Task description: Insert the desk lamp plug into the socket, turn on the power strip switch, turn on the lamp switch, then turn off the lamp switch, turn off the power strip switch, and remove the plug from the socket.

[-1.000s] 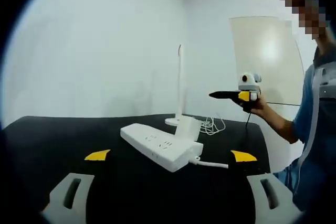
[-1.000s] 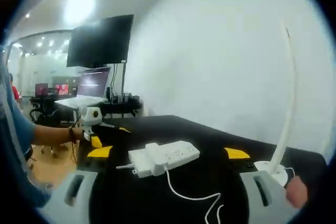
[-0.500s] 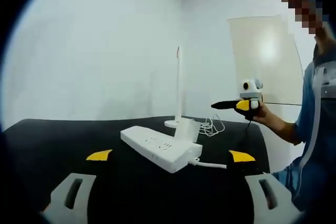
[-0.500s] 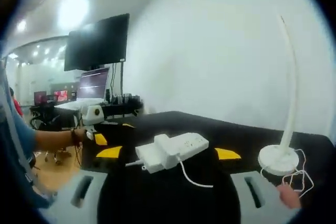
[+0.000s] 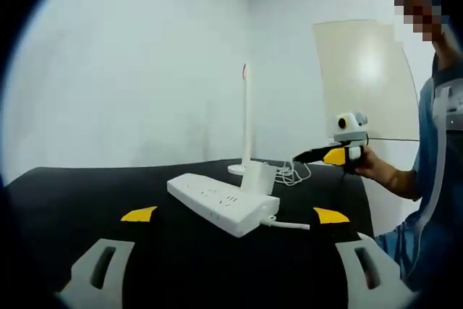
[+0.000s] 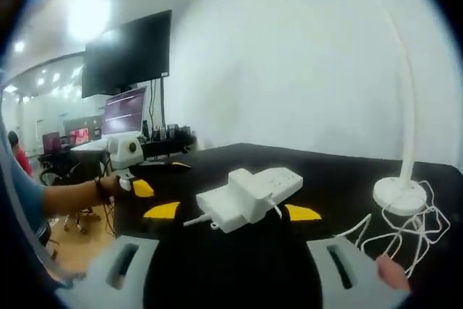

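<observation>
One strip (image 5: pixel 223 202) lies mid-table (image 5: pixel 65 200), one plug (image 6: pixel 244 195) seated in it, one lamp (image 5: pixel 246 117) behind. Both grippers, left (image 5: pixel 230 240) and right (image 6: pixel 230 235), hover spread, holding nothing.

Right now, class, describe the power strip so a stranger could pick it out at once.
Find the black table. Near its middle lies the power strip, a long flat white bar with sockets on top and a white block plugged in at one end. Unlike the lamp behind it, which stands upright on a round base, it lies flat.
</observation>
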Action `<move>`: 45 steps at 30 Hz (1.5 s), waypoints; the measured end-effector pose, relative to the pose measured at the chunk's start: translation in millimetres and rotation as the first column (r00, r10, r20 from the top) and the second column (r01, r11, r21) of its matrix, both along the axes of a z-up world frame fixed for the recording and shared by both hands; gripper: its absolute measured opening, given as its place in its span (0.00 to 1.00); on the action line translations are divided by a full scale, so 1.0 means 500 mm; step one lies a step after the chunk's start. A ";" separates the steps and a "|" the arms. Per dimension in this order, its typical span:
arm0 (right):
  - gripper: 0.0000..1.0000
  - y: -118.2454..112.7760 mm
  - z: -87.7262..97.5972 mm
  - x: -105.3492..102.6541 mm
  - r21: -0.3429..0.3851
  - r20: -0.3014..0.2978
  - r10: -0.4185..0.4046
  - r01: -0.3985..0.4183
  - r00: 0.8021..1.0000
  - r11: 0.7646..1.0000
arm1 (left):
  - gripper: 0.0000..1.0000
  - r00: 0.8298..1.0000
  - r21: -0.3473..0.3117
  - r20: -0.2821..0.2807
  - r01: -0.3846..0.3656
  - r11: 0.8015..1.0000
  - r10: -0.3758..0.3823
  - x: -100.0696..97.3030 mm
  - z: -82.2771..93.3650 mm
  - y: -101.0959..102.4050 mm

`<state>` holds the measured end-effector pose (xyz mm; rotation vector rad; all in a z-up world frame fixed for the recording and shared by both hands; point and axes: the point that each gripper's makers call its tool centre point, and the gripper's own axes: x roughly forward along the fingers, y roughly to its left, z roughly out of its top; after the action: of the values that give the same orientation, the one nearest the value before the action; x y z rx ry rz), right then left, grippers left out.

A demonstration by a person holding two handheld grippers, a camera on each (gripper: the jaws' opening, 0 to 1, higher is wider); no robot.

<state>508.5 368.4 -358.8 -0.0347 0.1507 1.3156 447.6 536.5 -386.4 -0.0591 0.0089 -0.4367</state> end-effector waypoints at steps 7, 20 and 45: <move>0.51 0.026 -0.029 -0.010 -0.026 -0.048 -0.003 0.001 0.999 1.000 | 0.80 1.000 -0.003 0.009 0.001 1.000 -0.001 -0.004 0.004 -0.004; 0.51 0.073 -0.081 -0.009 -0.063 -0.149 -0.003 -0.007 0.989 0.998 | 0.79 1.000 0.002 0.010 0.013 1.000 -0.013 -0.004 0.002 -0.003; 0.51 0.138 -0.136 0.002 -0.113 -0.276 -0.094 0.065 0.956 0.991 | 0.77 1.000 0.005 0.011 0.018 1.000 -0.018 -0.007 0.001 0.000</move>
<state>509.6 437.5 -426.8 0.0713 0.4583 1.2261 444.2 536.6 -385.8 -0.0517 -0.0007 -0.4546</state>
